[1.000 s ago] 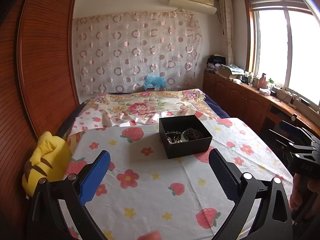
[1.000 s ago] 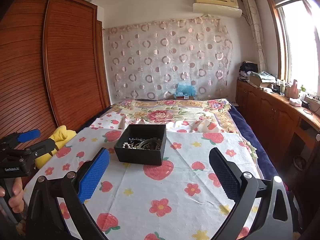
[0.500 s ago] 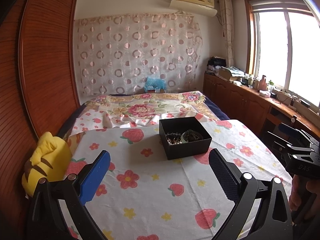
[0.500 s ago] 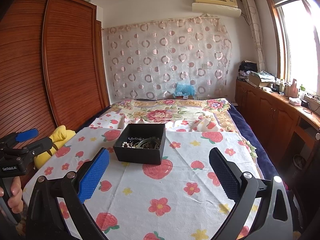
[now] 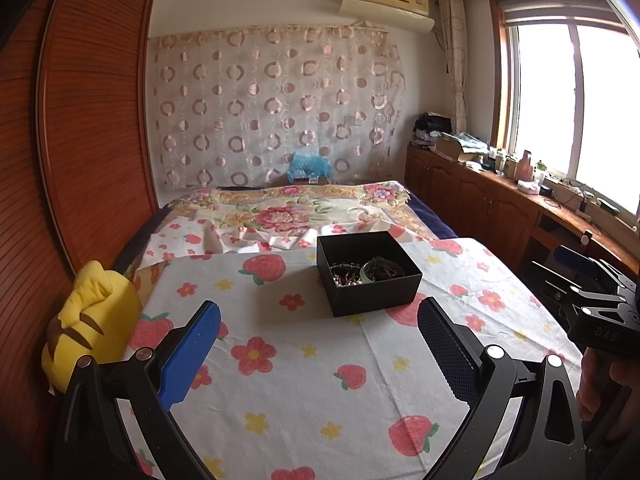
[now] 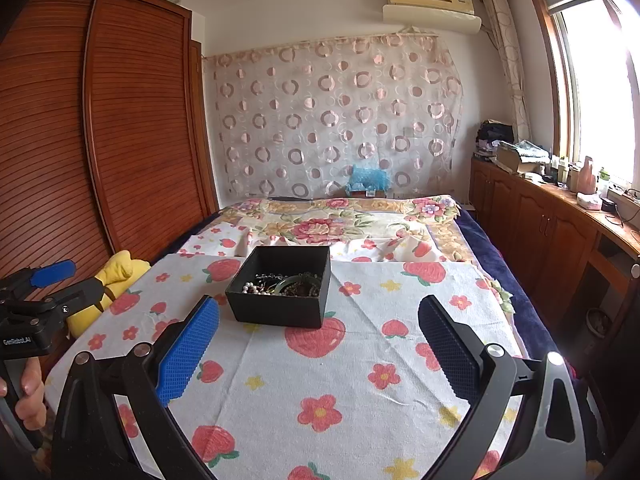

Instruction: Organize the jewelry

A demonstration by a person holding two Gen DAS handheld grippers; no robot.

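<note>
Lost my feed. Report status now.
Left gripper open, empty. Right gripper open, empty. Black box of jewelry ahead on cloth, untouched. Path clear.

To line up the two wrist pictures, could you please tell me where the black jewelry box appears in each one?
Left wrist view: the black jewelry box sits right of centre, past the open left gripper.
Right wrist view: the black jewelry box sits left of centre, past the open right gripper.
Shared landmark: the yellow plush toy at the bed's left edge.
</note>
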